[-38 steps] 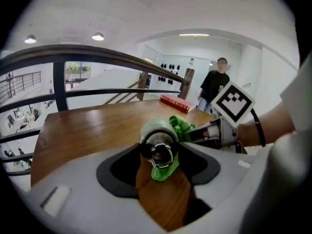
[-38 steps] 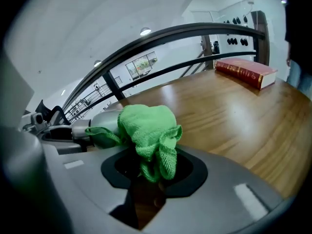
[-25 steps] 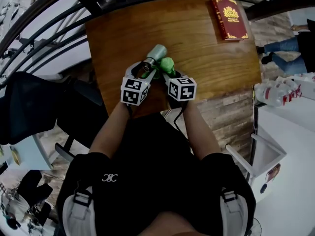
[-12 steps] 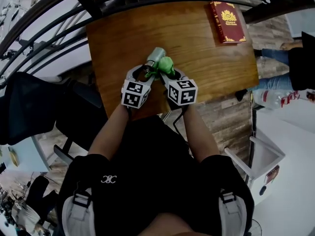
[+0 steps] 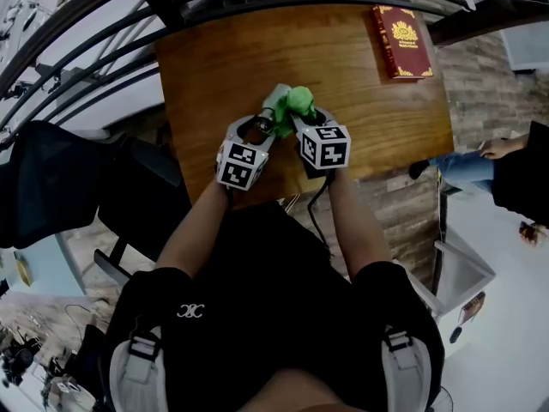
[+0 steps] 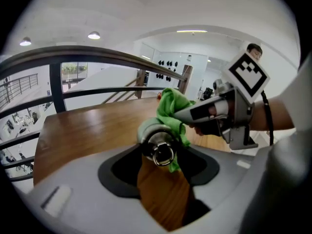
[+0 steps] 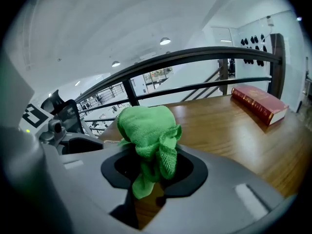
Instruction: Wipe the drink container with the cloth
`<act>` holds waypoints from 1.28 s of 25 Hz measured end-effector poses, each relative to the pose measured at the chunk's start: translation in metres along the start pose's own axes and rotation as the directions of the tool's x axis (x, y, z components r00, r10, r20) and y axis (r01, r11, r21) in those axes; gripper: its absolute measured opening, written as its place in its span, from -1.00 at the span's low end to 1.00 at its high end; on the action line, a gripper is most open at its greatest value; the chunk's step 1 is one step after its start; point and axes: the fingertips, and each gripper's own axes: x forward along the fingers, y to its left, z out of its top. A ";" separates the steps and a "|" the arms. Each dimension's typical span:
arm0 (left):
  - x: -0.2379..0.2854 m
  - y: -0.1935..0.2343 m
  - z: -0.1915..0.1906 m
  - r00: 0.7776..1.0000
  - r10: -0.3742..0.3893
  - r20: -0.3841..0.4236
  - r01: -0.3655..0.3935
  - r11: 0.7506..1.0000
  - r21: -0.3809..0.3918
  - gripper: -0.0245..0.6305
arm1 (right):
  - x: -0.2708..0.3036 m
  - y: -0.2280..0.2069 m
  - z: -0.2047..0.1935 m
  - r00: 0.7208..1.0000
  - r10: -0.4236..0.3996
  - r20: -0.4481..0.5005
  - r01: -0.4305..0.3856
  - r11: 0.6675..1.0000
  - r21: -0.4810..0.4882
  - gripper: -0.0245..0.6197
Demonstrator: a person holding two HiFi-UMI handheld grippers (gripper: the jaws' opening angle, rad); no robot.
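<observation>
Green cloth (image 7: 146,126) is wadded up and clamped in the right gripper (image 7: 155,172), jaws pinched on it w/ a loose tail hanging below. It's pressed on the side of the bottle (image 6: 152,133), toward the far end. Left gripper (image 5: 255,130) has the bottle by the cap end, the one w/ the small ring. Its jaws have just closed in a bit and sit wide but tight on the round body. Bottle points away from the person, over the near part of the wooden table (image 5: 360,101); can't tell if its far end touches the wood. Red book (image 5: 401,41) lies well apart at the far right corner.

Risks, as I judge them:
- Bottle is smooth, round metal & gripped at one end only. Rubbing at the other end levers on that grip, so it could twist or slide out, esp. w/ a hard sideways push. If dropped it hits the table and prob. rolls, and the near edge is close.
- Cloth is a wad, so only a small patch wipes per pass. Parts under the left jaws won't get cleaned w/o a re-grip, i.e. another chance to fumble.
- Hanging tail could snag btw. bottle and jaws & drag the cloth loose.
- Grippers work just beside each other; a careless stroke could knock them together.
</observation>
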 end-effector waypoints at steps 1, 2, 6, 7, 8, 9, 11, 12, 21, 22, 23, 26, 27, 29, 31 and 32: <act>0.000 0.000 0.000 1.000 0.000 -0.001 0.000 1.000 -0.004 -0.07 | 0.003 -0.003 0.000 1.000 -0.005 -0.015 0.004 1.000 -0.013 -0.57; -0.001 -0.001 0.001 1.000 0.000 0.000 0.000 1.000 -0.009 -0.07 | 0.005 -0.005 0.000 1.000 -0.005 -0.028 0.005 1.000 -0.025 -0.57; 0.000 0.001 0.006 1.000 0.011 0.003 -0.011 1.000 -0.016 -0.07 | 0.012 -0.009 0.005 0.999 0.006 -0.051 -0.009 0.999 -0.052 -0.56; 0.001 0.003 0.006 1.000 0.013 0.001 -0.013 1.000 -0.015 -0.07 | 0.014 -0.009 0.005 0.999 0.007 -0.052 -0.009 0.999 -0.052 -0.56; 0.001 0.004 0.007 1.000 0.015 -0.003 -0.015 1.000 -0.015 -0.07 | 0.015 -0.009 0.006 0.999 0.005 -0.053 -0.007 0.999 -0.050 -0.56; 0.002 0.005 0.008 1.000 0.016 -0.007 -0.016 1.000 -0.018 -0.07 | 0.016 -0.009 0.006 0.999 0.002 -0.053 -0.004 0.999 -0.048 -0.56; 0.002 0.007 0.009 1.000 0.017 -0.013 -0.018 0.999 -0.034 -0.07 | 0.017 -0.010 0.007 0.998 -0.005 -0.055 0.002 0.999 -0.044 -0.56; 0.003 0.008 0.008 1.000 0.018 -0.012 -0.019 0.999 -0.047 -0.07 | 0.017 -0.010 0.006 0.998 -0.008 -0.057 0.005 0.999 -0.043 -0.56; 0.009 0.017 0.005 1.000 0.030 0.007 -0.029 0.995 -0.096 -0.07 | 0.022 -0.020 -0.004 0.996 -0.052 -0.067 0.052 0.999 -0.003 -0.55; 0.009 0.017 0.005 0.999 0.031 0.010 -0.030 0.995 -0.098 -0.07 | 0.022 -0.021 -0.005 0.996 -0.058 -0.068 0.058 0.998 0.003 -0.55; 0.010 0.017 0.006 0.999 0.032 0.012 -0.030 0.994 -0.102 -0.07 | 0.022 -0.023 -0.006 0.995 -0.070 -0.070 0.070 0.998 0.005 -0.55; 0.010 0.017 0.006 0.999 0.033 0.015 -0.031 0.992 -0.125 -0.07 | 0.020 -0.039 -0.010 0.986 -0.144 -0.085 0.146 0.989 0.015 -0.56; 0.010 0.018 0.005 0.999 0.032 0.015 -0.029 0.991 -0.134 -0.07 | 0.019 -0.045 -0.012 0.983 -0.158 -0.089 0.161 0.987 0.029 -0.56; 0.009 0.018 0.004 1.000 0.029 0.012 -0.027 0.990 -0.142 -0.07 | 0.016 -0.051 -0.013 0.984 -0.154 -0.088 0.159 0.986 0.047 -0.56; 0.008 0.018 0.005 0.999 0.030 0.009 -0.029 0.991 -0.129 -0.07 | 0.015 -0.049 -0.010 0.987 -0.135 -0.082 0.138 0.990 0.032 -0.56; 0.007 0.018 0.005 0.999 0.033 0.006 -0.032 0.993 -0.118 -0.08 | 0.016 -0.047 -0.008 0.989 -0.126 -0.082 0.128 0.992 0.019 -0.56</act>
